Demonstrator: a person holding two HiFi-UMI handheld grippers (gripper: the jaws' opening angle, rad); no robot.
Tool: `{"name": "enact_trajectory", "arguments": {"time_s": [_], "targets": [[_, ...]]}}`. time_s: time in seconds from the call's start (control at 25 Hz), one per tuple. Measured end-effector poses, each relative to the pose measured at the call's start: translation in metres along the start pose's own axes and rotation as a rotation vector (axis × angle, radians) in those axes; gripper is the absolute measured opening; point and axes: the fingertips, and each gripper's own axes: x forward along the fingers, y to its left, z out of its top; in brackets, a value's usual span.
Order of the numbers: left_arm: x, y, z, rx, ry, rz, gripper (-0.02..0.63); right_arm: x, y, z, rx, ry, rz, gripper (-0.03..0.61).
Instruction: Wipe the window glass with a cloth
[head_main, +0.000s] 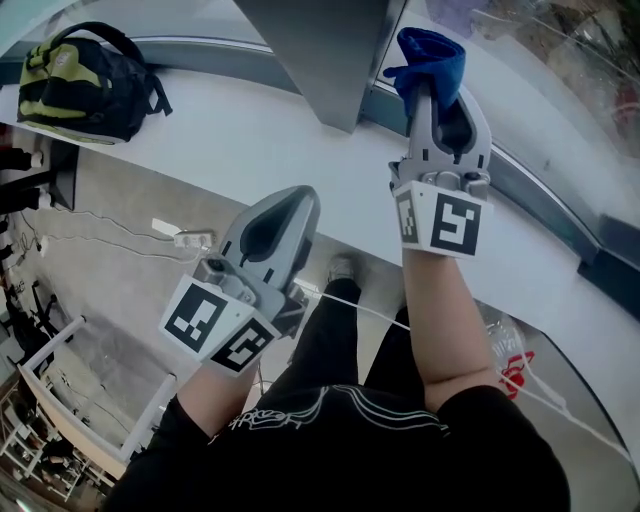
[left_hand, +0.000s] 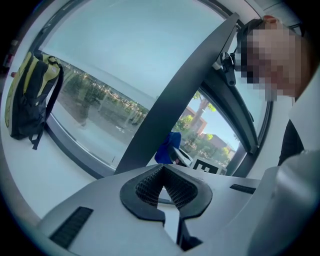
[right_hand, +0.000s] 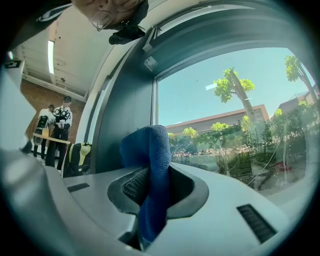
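A blue cloth (head_main: 432, 60) is bunched in my right gripper (head_main: 441, 95), which is shut on it and raised toward the window glass (head_main: 560, 60) at the upper right. In the right gripper view the cloth (right_hand: 150, 170) stands folded between the jaws, with the glass (right_hand: 225, 100) just ahead and trees and a building beyond. My left gripper (head_main: 285, 210) hangs lower, over the white sill, shut with nothing in it; its ribbed pads (left_hand: 145, 186) meet at the tips. The left gripper view also catches the cloth (left_hand: 169, 148) beside the grey window post (left_hand: 180, 100).
A black and yellow-green backpack (head_main: 85, 85) lies on the white sill (head_main: 250, 130) at the far left. A grey mullion (head_main: 320, 50) splits the two panes. A power strip (head_main: 190, 238) and cables lie on the floor below. Two people (right_hand: 57, 125) stand far back.
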Motion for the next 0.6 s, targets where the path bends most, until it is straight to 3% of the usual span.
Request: {"name": "enact_trajectory", "arguments": {"time_s": [0.6], "targets": [[0.003, -0.011, -0.007, 0.004, 0.007, 0.006, 0.006, 0.012, -0.018, -0.01, -0.042, 0.021, -0.017, 0.063]]}}
